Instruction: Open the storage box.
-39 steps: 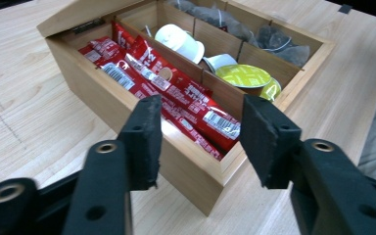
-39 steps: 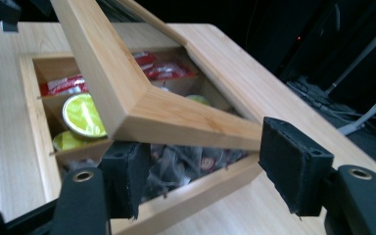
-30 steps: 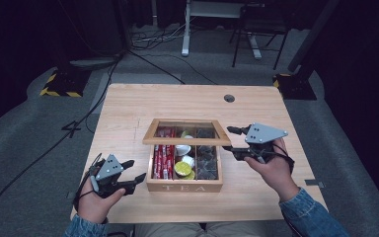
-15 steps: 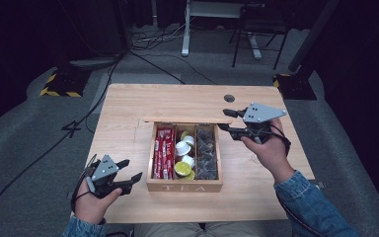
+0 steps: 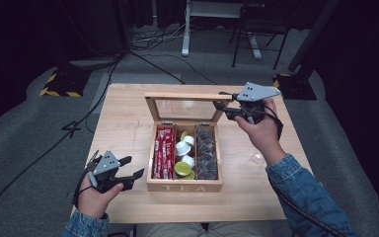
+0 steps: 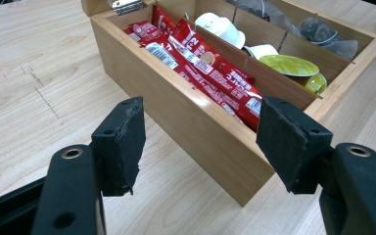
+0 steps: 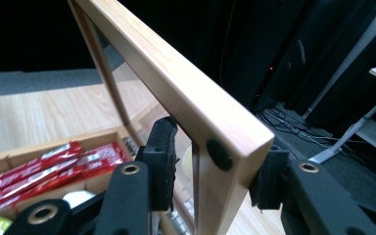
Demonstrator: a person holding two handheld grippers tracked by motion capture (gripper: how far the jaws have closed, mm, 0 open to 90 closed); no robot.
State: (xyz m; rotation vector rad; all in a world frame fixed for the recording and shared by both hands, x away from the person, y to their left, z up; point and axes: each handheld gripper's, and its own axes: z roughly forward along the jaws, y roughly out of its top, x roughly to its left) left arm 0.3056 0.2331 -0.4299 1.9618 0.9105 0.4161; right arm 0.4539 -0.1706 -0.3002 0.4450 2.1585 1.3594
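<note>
Item: pale wooden compartmented tea box (image 5: 184, 184), centre of frame on the light wood bench (image 5: 128, 123). Its glass-paned wooden lid (image 5: 185, 106) stood upright, pinched at its corner by the right tongs (image 5: 227, 107), evidently to expose the contents. Left tongs (image 5: 130, 174) spread empty beside the box, lower left.

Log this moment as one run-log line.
right gripper: shut on lid, raised upright | left gripper: open, idle beside tea box | compartments: red packets, capsules, dark tea bags

Bare surface (image 5: 123, 128) is lying open around the left hand-held gripper (image 5: 128, 174); the tea box (image 5: 184, 186) is blocking just ahead. The upright lid (image 5: 185, 97) is standing between the right hand-held gripper's (image 5: 220, 107) jaws.
</note>
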